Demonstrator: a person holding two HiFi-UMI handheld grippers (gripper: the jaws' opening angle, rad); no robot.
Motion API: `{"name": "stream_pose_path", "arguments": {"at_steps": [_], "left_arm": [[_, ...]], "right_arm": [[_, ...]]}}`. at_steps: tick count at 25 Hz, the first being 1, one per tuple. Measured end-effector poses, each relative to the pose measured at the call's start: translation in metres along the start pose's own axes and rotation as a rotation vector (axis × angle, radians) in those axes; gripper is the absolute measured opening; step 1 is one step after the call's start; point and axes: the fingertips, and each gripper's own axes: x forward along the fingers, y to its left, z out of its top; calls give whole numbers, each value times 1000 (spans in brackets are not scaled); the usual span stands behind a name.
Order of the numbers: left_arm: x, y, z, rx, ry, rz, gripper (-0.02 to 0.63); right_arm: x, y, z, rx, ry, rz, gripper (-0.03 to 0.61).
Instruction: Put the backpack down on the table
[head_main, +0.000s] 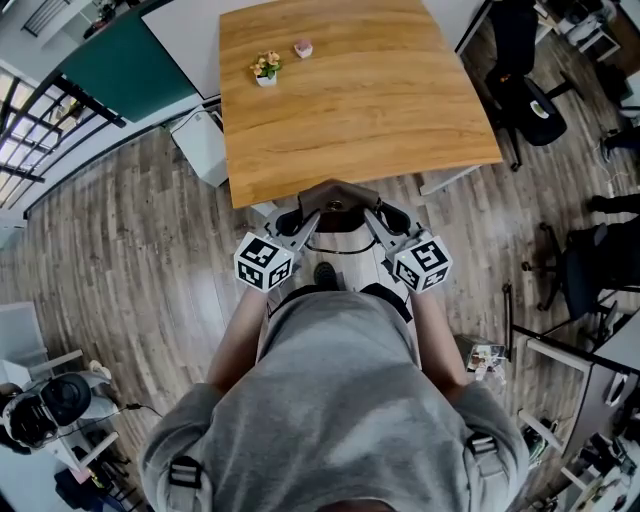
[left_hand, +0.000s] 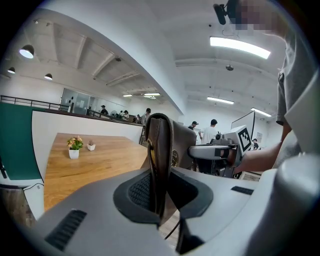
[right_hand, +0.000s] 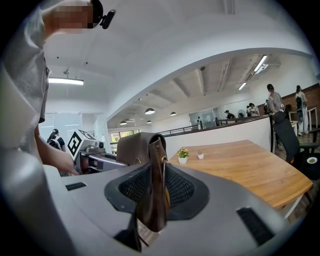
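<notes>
While the left gripper (head_main: 309, 216) and right gripper (head_main: 372, 214) clamp the backpack (head_main: 338, 197), it's only at the table (head_main: 350, 110) edge, not down yet.

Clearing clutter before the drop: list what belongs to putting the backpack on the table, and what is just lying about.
Job: backpack, table, left gripper and right gripper, both clamped on it.
Lying about: flower pot, small pink pot, office chair.

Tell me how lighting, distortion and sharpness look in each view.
Head view: even light on the table, its edges bowed; the backpack is dim. Left gripper view: heavy fisheye, black corners, the ceiling lamp blown out, the near strap soft. Right gripper view: same fisheye and dark corners, milder glare.
</notes>
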Motion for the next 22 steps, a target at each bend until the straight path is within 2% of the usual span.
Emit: {"name": "stream_pose_path", "arguments": {"at_steps": [9,22], "left_arm": [[-3,25,7,13,-11,4,63],[17,57,26,26,-18,30,63]], "right_arm": [[23,3,4,-6,-3,-3,104],[59,-28,18,-25,-2,30,105]]}}
